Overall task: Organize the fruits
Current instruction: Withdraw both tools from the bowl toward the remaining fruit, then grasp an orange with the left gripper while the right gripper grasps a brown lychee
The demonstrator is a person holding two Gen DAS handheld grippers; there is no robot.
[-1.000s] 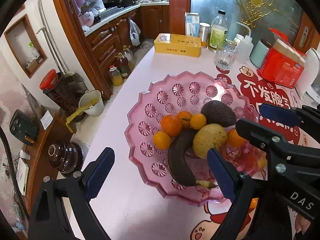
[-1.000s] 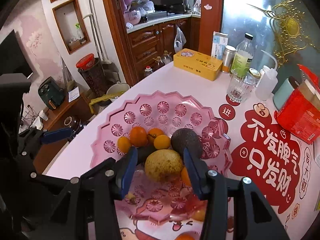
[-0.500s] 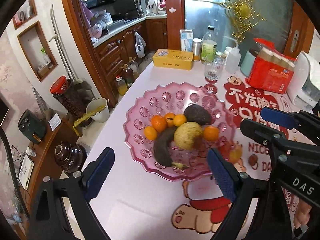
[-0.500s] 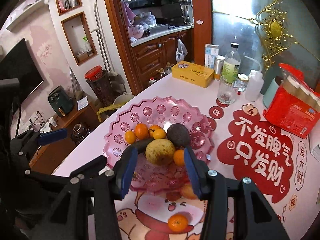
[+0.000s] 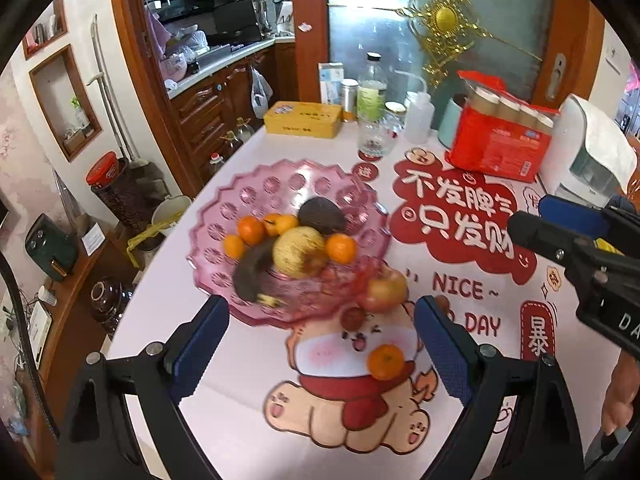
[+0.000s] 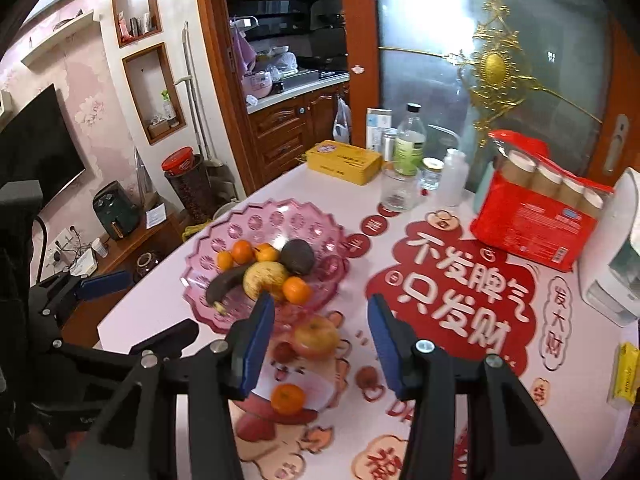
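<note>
A pink bowl (image 5: 224,208) is seen on the table (image 5: 248,368), filled with a dark banana (image 5: 252,270), a yellow pear (image 5: 298,250), an avocado (image 5: 322,212) and several tangerines (image 5: 250,229). Just outside its rim at 5 o'clock an apple (image 6: 316,337) is set on the table, with a small red fruit (image 6: 283,351) touching it. A lone orange (image 6: 287,398) lies near, at 6 o'clock of the apple. The left gripper (image 5: 320,356) and the right gripper (image 6: 321,343) are held above the table, jaws apart, nothing between them.
</note>
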